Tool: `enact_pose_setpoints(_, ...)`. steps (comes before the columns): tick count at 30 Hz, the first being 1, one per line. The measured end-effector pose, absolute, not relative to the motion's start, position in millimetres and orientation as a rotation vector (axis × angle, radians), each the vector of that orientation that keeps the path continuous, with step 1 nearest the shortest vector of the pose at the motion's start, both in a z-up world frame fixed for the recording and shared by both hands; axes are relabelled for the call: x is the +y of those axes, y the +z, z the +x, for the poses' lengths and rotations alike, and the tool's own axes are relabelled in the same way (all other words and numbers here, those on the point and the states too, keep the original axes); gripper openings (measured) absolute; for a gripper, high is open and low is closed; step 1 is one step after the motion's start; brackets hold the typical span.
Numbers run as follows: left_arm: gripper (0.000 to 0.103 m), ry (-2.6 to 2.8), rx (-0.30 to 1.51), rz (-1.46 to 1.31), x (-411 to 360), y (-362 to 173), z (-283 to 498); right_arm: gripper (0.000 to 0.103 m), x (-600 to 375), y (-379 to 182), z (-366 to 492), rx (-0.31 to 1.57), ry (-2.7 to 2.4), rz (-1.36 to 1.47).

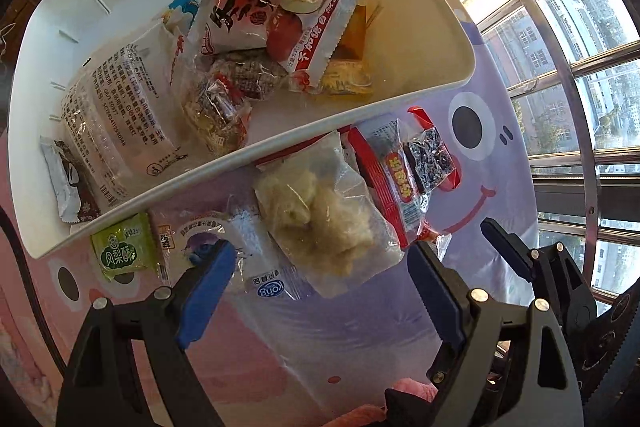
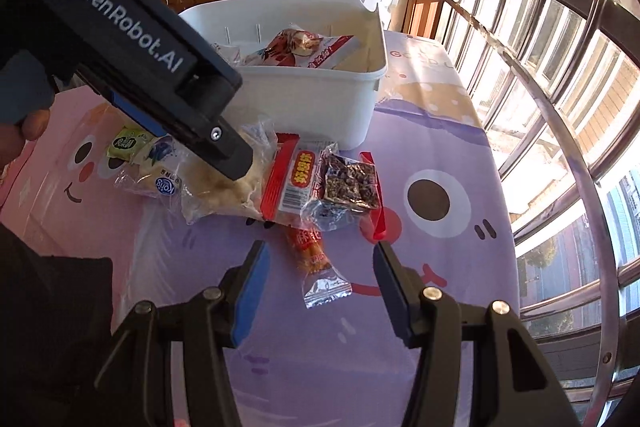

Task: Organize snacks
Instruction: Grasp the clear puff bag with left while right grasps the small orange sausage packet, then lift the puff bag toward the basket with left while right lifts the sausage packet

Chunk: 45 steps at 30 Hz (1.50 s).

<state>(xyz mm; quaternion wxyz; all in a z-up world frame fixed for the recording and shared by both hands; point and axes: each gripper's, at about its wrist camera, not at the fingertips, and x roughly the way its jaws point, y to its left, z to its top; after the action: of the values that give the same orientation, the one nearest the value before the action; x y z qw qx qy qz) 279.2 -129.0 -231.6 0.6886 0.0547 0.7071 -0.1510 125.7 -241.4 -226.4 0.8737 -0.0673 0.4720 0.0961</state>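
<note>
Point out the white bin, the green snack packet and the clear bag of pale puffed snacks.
white bin point(image 2: 312, 107), right wrist view, on its bare front wall.
green snack packet point(image 1: 122, 251), left wrist view, on the middle of its printed face.
clear bag of pale puffed snacks point(image 1: 320, 223), left wrist view, on the pale contents.
</note>
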Motion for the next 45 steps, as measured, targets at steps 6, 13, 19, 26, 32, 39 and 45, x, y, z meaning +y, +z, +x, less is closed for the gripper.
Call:
enact_pose_setpoints(6,0.087,-0.298,1.622,0.143,-135,-250,290,0.054,-242,-242,135,1.027,0.242,-0.146)
enact_pose_setpoints(13,0.087,-0.294,1.626,0.165,-148,-260,293,0.053,-240,-254,144,1.061,0.288,-0.154)
enact_pose_setpoints(19,0.081,-0.286,1.63,0.159,-157,-263,299,0.042,-238,-264,154,1.09,0.322,-0.159)
enact_pose_setpoints(26,0.062,-0.243,1.645,0.149,-166,-273,310,0.03,-242,-262,159,1.072,0.337,-0.167)
enact_pose_setpoints(32,0.055,-0.231,1.649,0.168,-166,-273,310,0.023,-243,-262,158,1.07,0.344,-0.172)
enact_pose_setpoints(39,0.046,-0.205,1.656,0.187,-172,-269,304,0.022,-248,-260,157,1.076,0.36,-0.156)
enact_pose_setpoints(45,0.043,-0.19,1.647,0.162,-161,-257,293,0.022,-252,-252,154,1.067,0.384,-0.153)
